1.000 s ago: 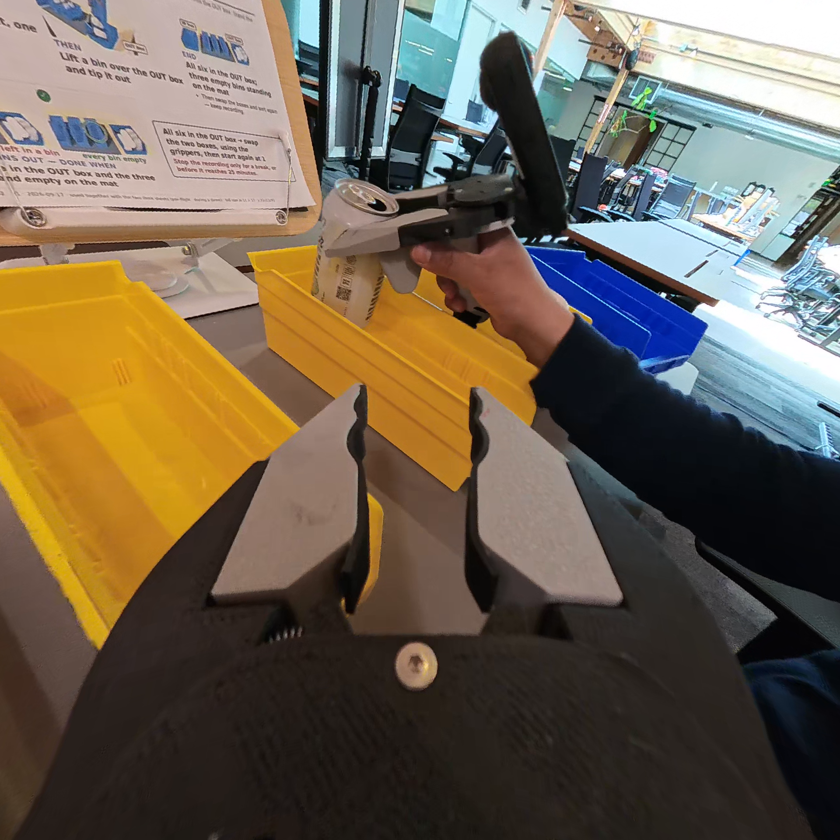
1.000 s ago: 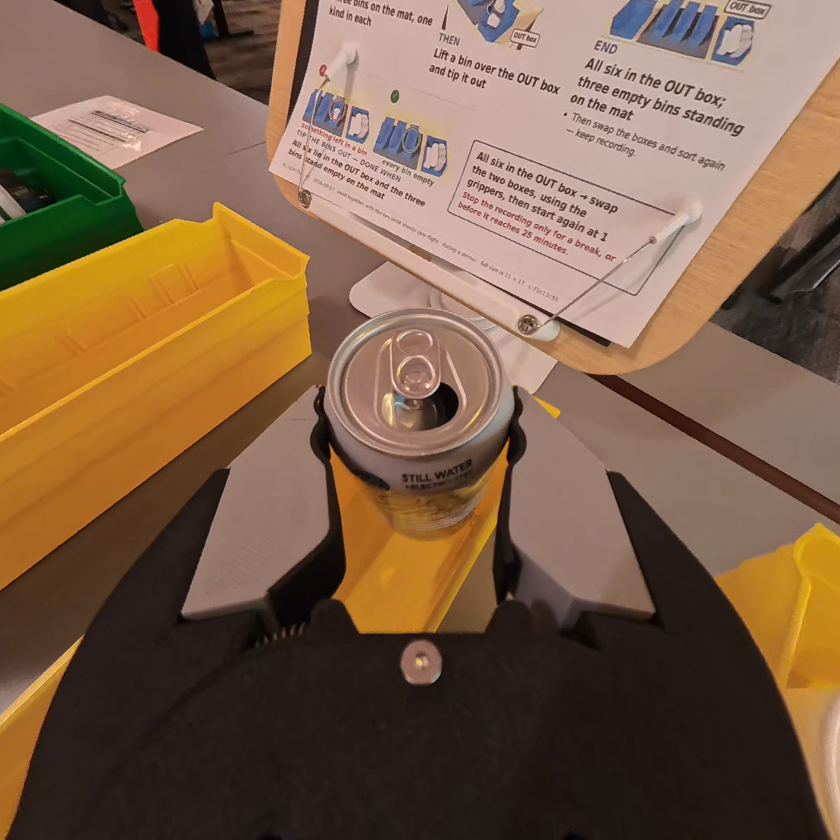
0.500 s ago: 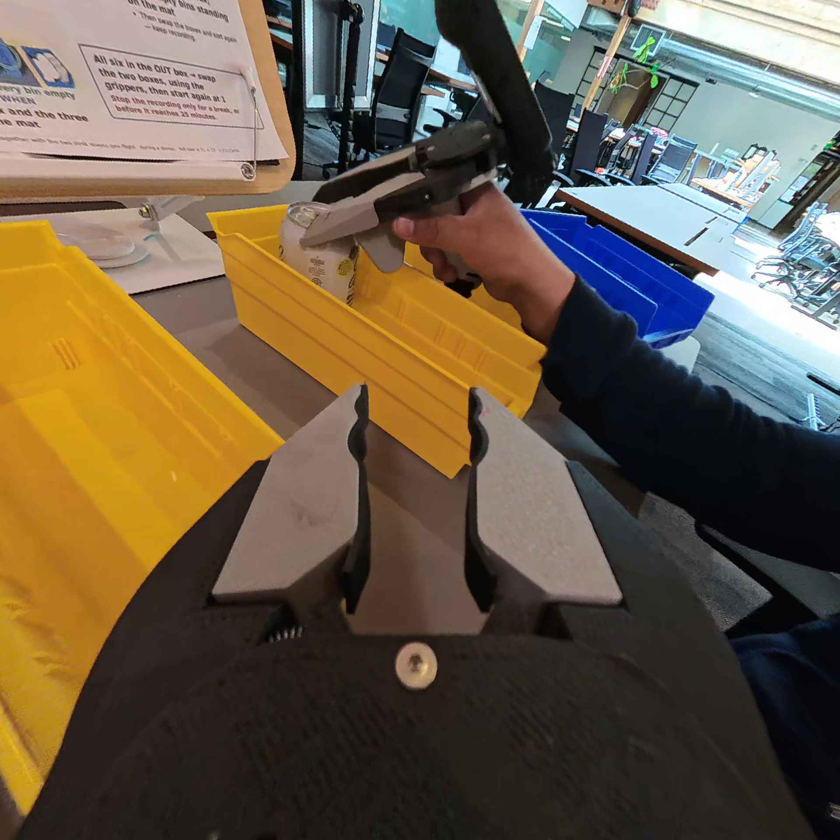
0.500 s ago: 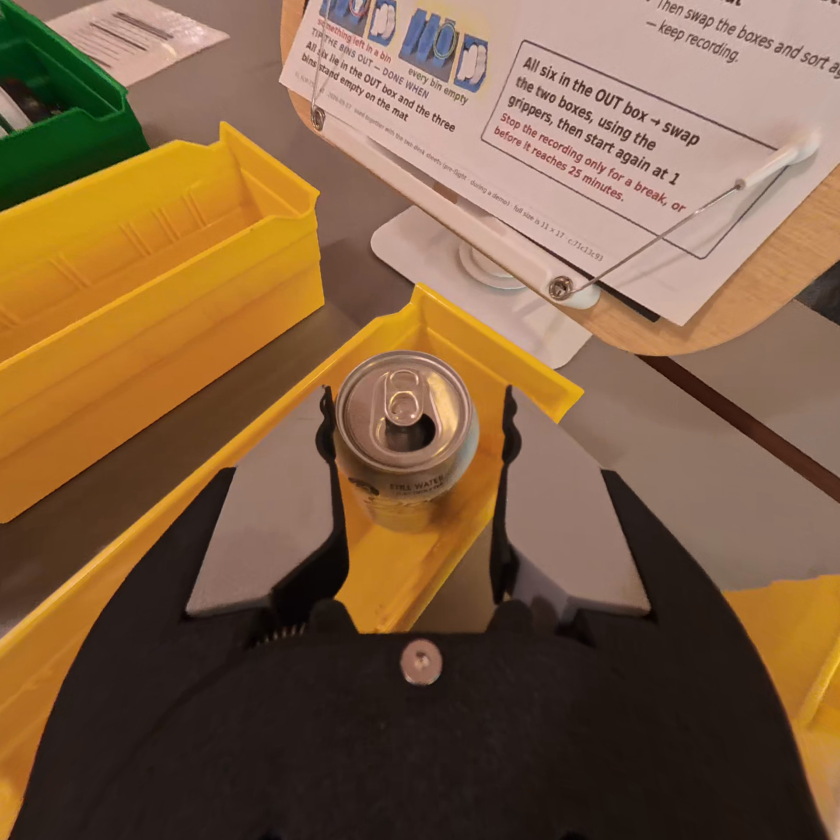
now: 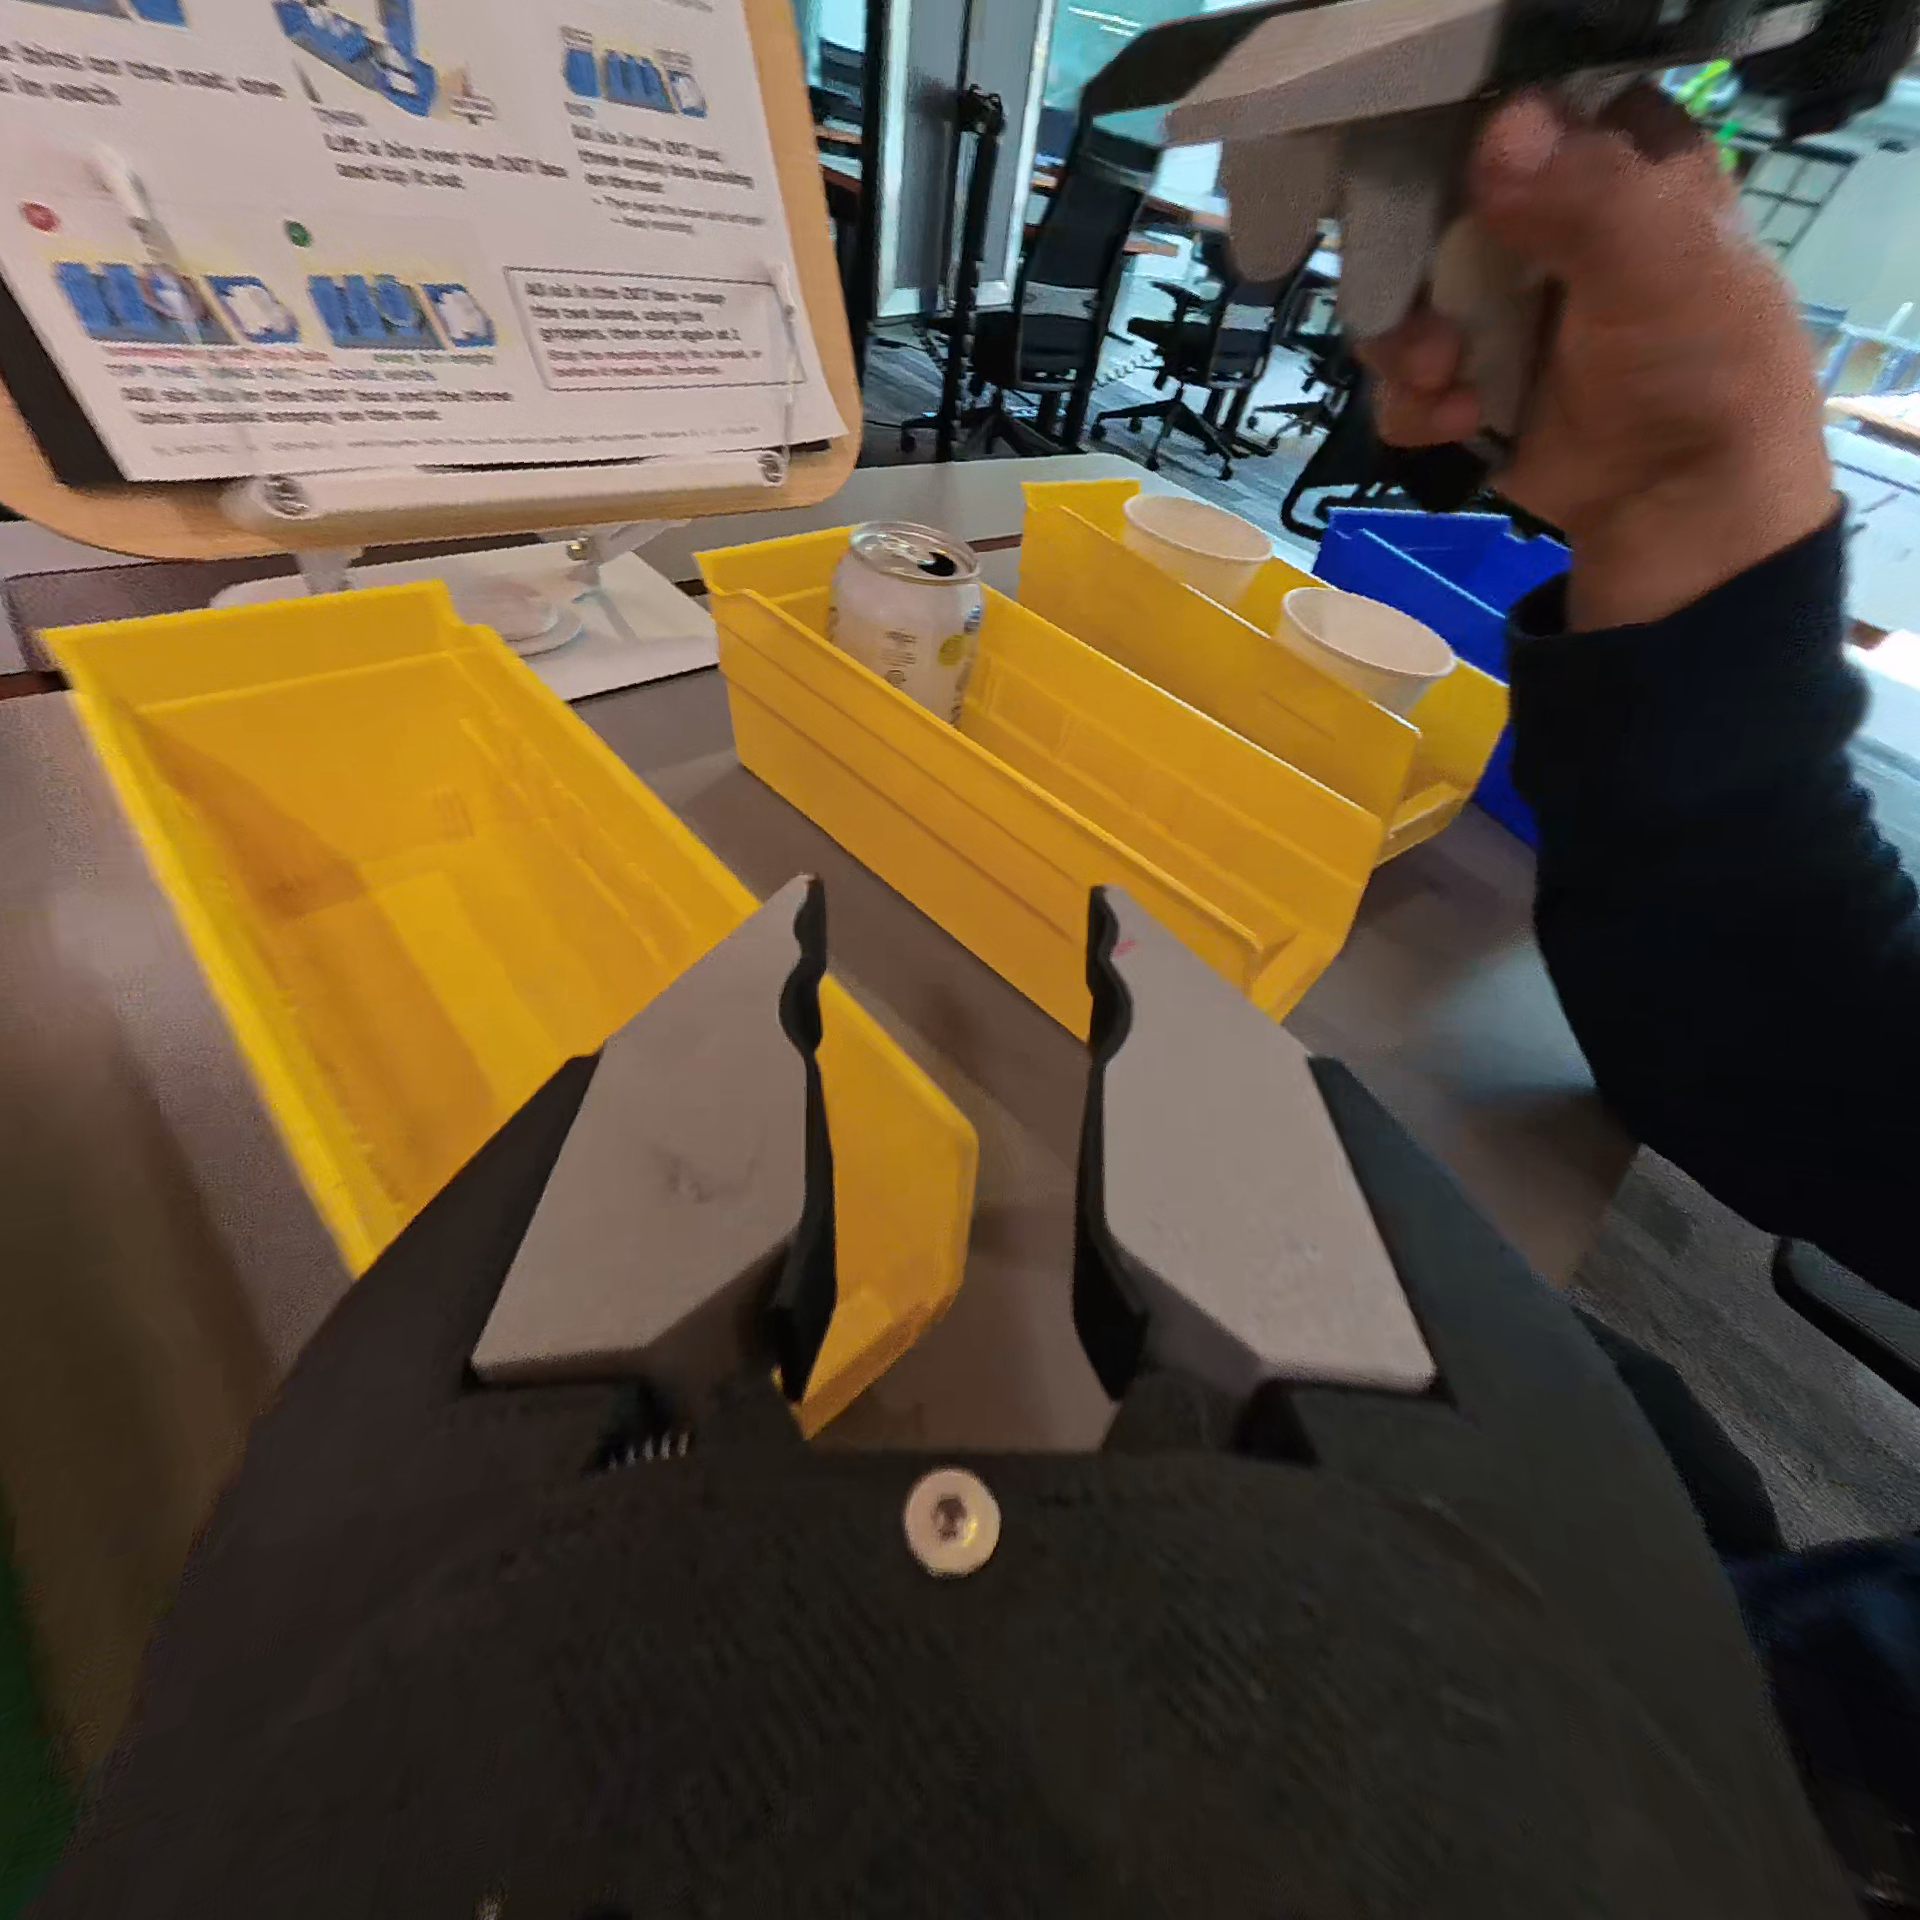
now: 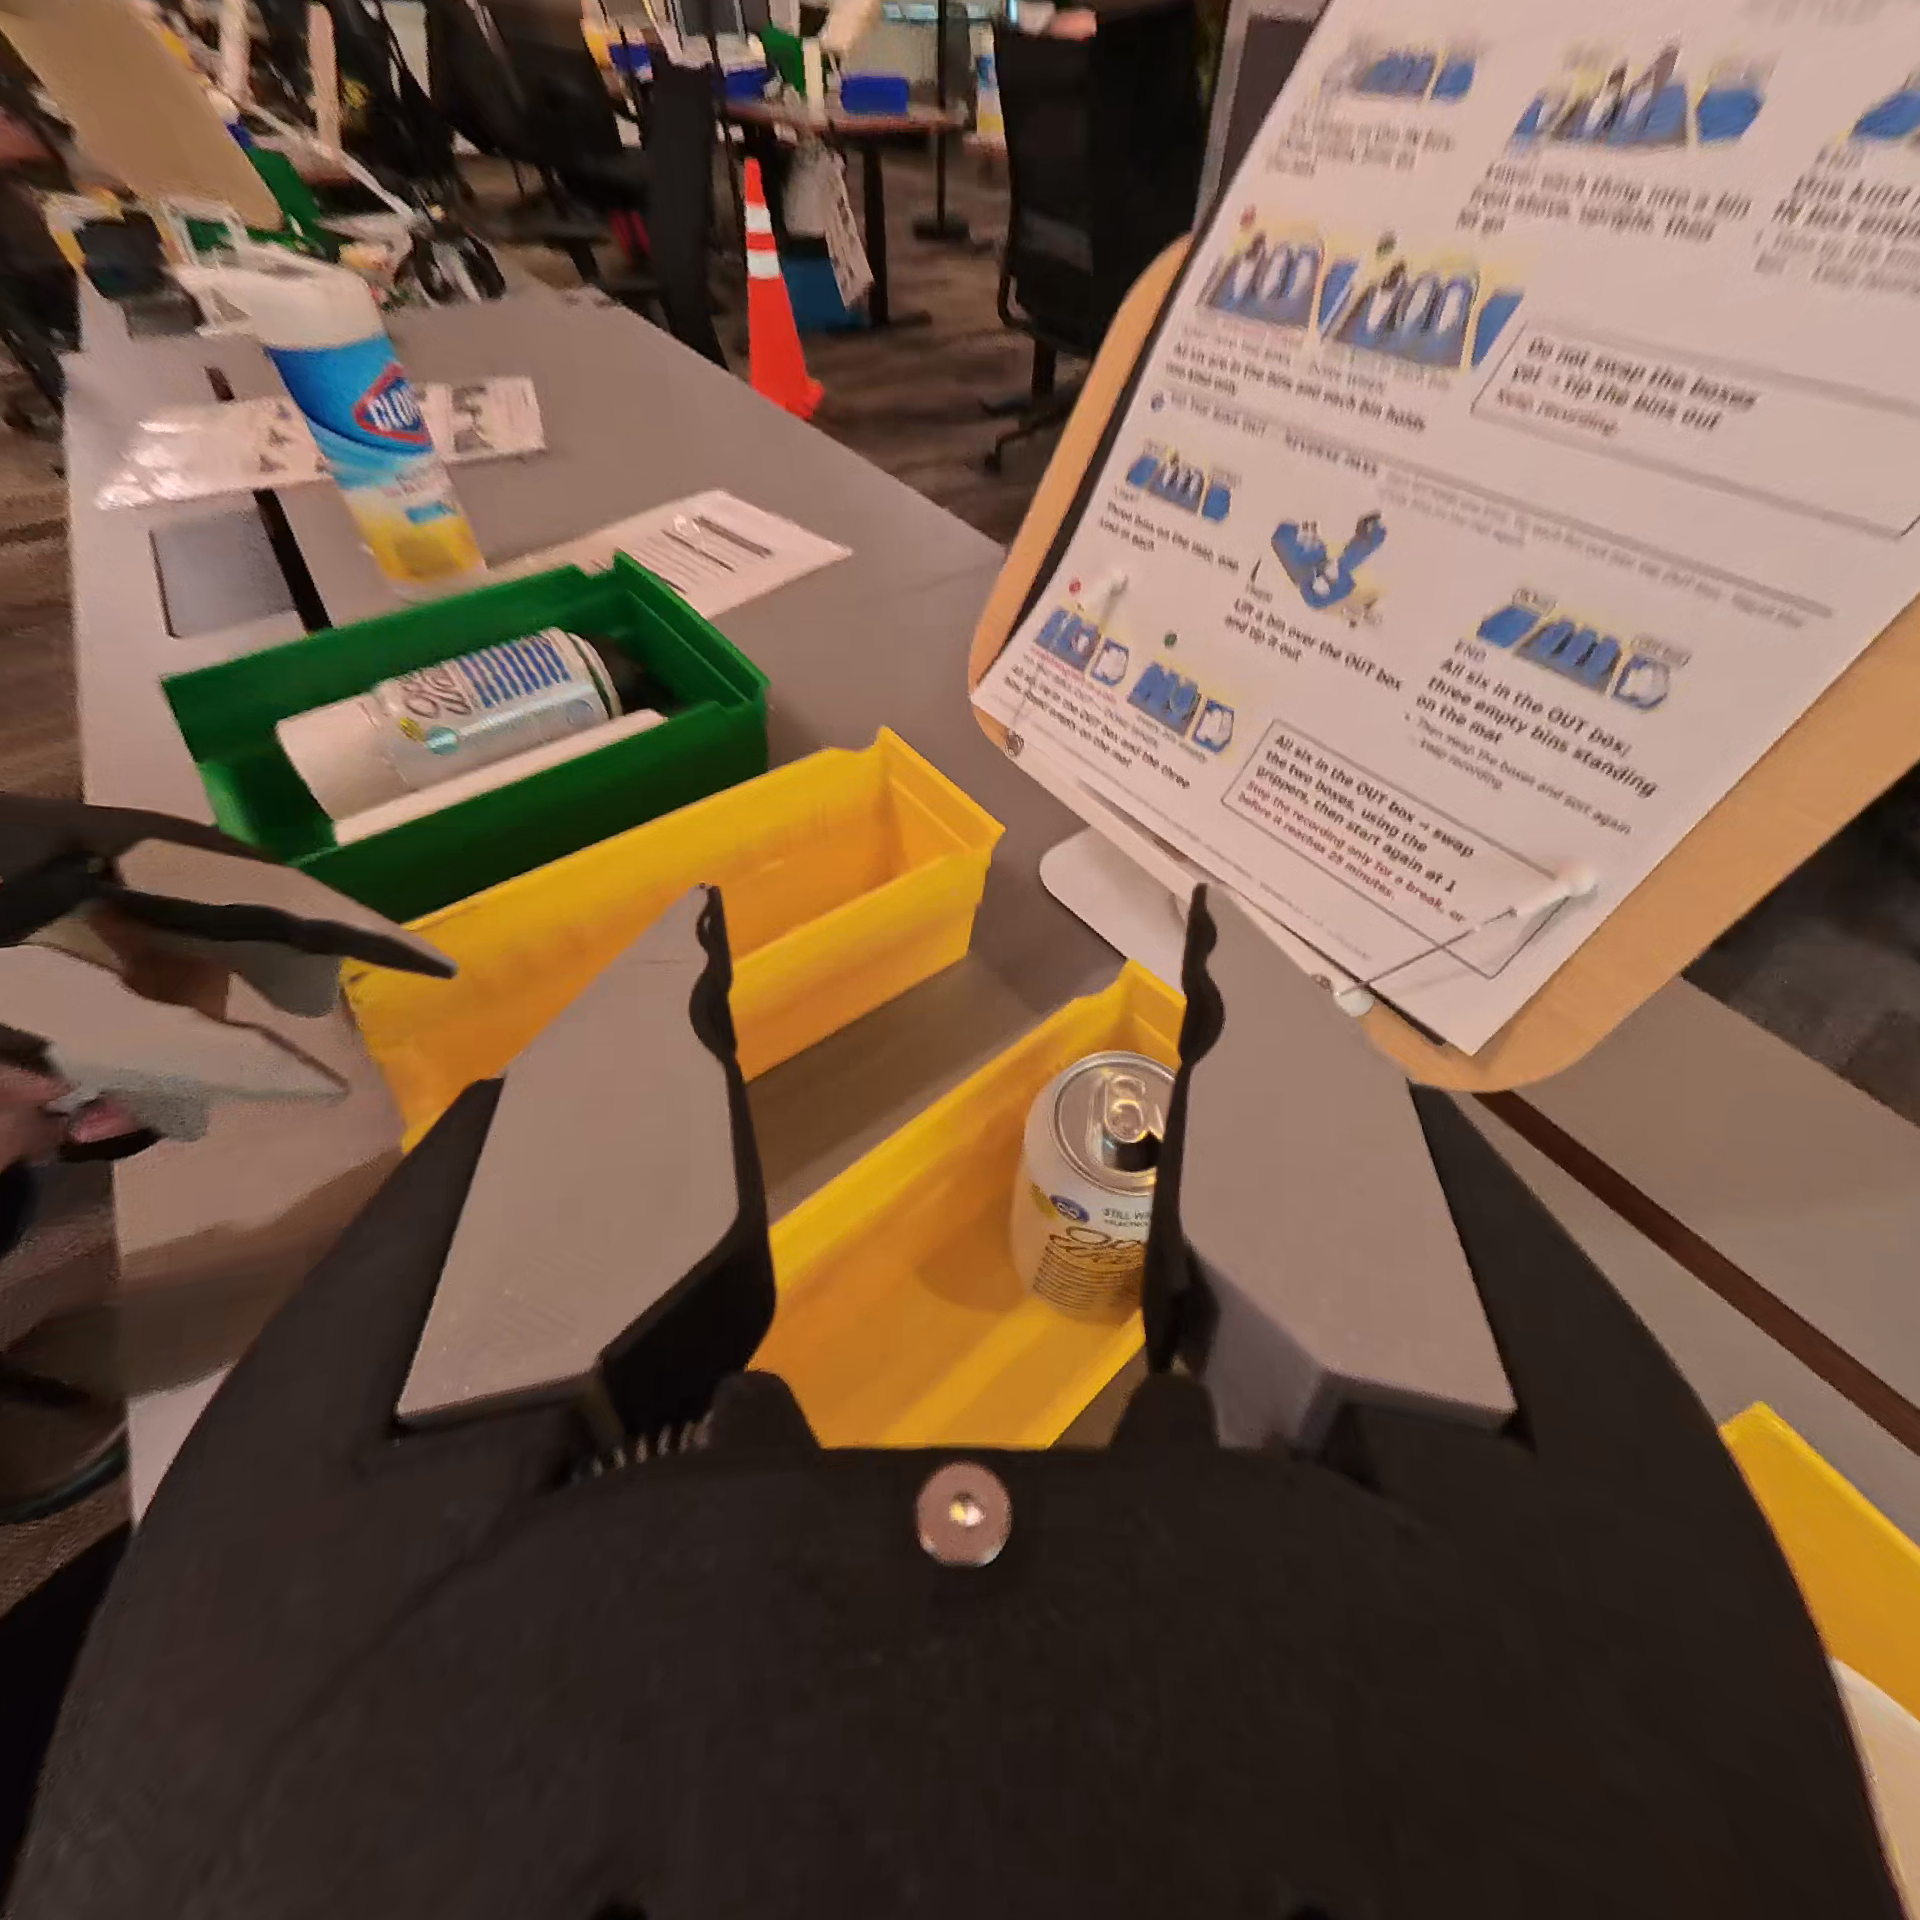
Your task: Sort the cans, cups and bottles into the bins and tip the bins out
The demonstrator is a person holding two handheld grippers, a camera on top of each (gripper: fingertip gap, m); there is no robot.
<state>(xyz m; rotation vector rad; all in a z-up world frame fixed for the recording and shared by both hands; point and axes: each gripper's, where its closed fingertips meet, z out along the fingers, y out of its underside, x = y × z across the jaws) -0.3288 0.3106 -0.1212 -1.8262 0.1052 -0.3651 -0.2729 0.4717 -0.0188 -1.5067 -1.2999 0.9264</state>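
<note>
A pale yellow-and-white can stands upright at the far end of the middle yellow bin; it also shows in the left wrist view. My right gripper is open and empty, raised above and behind the can; in the left wrist view it is high at the top right. My left gripper is open and empty, low over the near corner of an empty yellow bin. Two white cups stand in a third yellow bin.
A green bin at the far left holds a striped can lying on white things. A blue bin stands at the right. An instruction board on a stand is behind the bins. A wipes canister stands farther back.
My right gripper lowered the can into the middle yellow bin, opened, let it go and rose up and back. My left gripper stayed open and shifted a little.
</note>
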